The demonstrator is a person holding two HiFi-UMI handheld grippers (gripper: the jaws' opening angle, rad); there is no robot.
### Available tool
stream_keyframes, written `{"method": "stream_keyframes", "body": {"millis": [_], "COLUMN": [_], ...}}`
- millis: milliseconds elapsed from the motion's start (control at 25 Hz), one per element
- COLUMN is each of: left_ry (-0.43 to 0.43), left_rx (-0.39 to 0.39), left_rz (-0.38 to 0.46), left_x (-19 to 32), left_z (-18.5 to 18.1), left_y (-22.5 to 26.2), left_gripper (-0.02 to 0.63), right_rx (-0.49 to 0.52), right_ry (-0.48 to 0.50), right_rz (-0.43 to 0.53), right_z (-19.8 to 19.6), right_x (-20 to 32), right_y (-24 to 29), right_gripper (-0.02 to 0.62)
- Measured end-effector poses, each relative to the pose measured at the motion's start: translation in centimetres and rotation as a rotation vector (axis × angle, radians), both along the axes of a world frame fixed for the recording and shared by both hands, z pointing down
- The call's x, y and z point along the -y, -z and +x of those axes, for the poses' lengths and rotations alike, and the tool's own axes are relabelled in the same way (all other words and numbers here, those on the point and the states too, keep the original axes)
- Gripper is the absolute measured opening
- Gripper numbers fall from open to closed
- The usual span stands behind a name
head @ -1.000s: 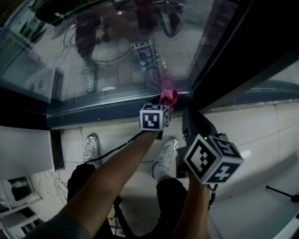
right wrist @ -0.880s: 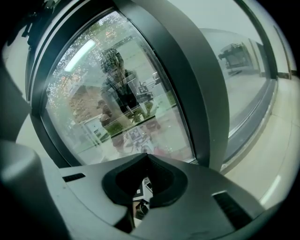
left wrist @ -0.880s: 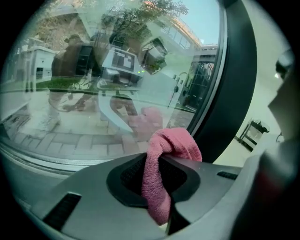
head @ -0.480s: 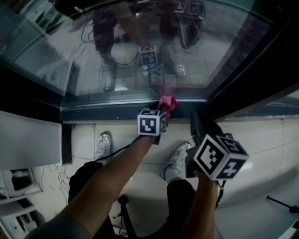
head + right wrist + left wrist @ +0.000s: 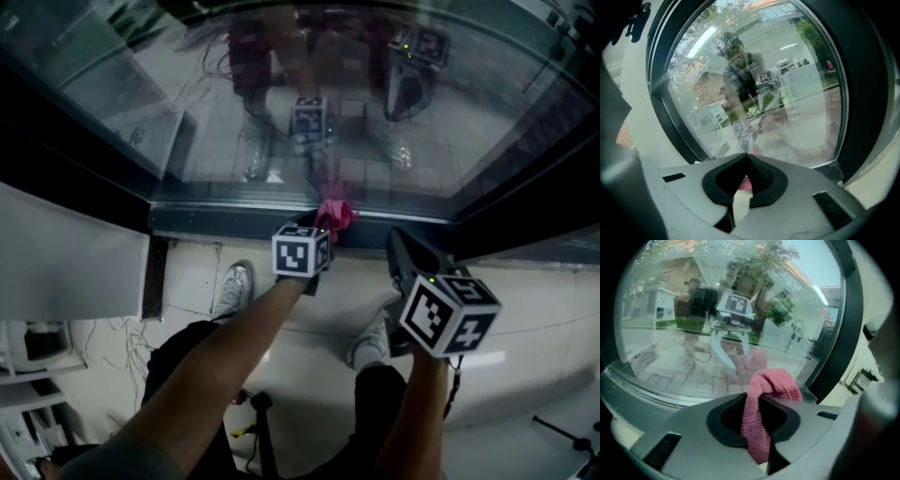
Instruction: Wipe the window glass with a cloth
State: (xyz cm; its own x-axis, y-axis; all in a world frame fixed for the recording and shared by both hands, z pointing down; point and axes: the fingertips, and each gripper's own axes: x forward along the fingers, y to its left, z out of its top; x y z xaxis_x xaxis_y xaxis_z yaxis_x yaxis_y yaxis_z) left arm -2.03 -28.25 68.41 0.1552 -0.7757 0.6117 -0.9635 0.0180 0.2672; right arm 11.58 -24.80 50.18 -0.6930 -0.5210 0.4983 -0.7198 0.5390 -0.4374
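Shows one pink cloth (image 5: 336, 214) pinched fast in the jaws of the left hand-held gripper (image 5: 322, 228), at the lower edge of the window glass (image 5: 375, 112), just above centre toward 12 o'clock in the head view. Runs lengthwise from 6 to 12 o'clock between those jaws in the left gripper view, then flops toward 2 o'clock. Reaches forward on a straight left forearm (image 5: 225, 366). Counts two grippers: right hand-held gripper (image 5: 398, 246) at 4 o'clock, jaws closed tip to tip, empty, aimed at the glass.
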Motion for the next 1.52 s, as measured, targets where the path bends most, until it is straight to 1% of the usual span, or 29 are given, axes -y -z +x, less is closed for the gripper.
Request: {"method": "stream_keyframes", "body": {"millis": [160,280,440,560,800,960,1160,1400,1520], "left_ry": [0.012,0.030,0.092,0.114,0.170,0.200,0.195,0.228,0.267], "left_rx": [-0.009,-0.005,-0.003,0.001,0.006,0.025,0.033,0.065,0.072], "left_rz": [0.007,0.008,-0.009,-0.001,-0.012,-0.027,-0.041,-0.049,-0.041], "left_x": [-1.0,-1.5,-2.9,-3.7,-5.4,-6.4,-7.0,-8.9,-9.7], "left_z": [-3.1,-5.1,-8.6,-11.2,-15.9,-18.8,-20.9,-25.7,-27.9], "left_y": [0.6,0.5,0.0,0.2,0.1,-0.1,-0.1,-0.1,0.0], "left_gripper": [0.060,0.060,0.060,0.060,0.060,0.060,0.060,0.060,0.060], "right_rx": [-0.039,-0.043,-0.051,-0.057,-0.071,-0.079,-0.090,-0.080,-0.080], "right_ry": [0.097,0.135,0.165,0.197,0.249,0.284,0.317,0.337,0.352], "right_rz": [0.017,0.009,0.004,0.002,-0.001,0.000,0.009,0.001,-0.002], "right_z": [-3.7,-5.5,-7.9,-10.3,-14.3,-16.7,-18.8,-21.3,-22.3], "right_x": [-1.0,-1.4,-1.9,-2.7,-4.0,-5.0,-5.9,-6.9,-7.3], "right_y": [-0.3,-0.7,-1.0,-1.2,-1.7,-2.0,-2.6,-3.1,-3.5], "right_gripper": [0.005,0.005,0.005,0.005,0.005,0.005,0.005,0.005,0.005]}}
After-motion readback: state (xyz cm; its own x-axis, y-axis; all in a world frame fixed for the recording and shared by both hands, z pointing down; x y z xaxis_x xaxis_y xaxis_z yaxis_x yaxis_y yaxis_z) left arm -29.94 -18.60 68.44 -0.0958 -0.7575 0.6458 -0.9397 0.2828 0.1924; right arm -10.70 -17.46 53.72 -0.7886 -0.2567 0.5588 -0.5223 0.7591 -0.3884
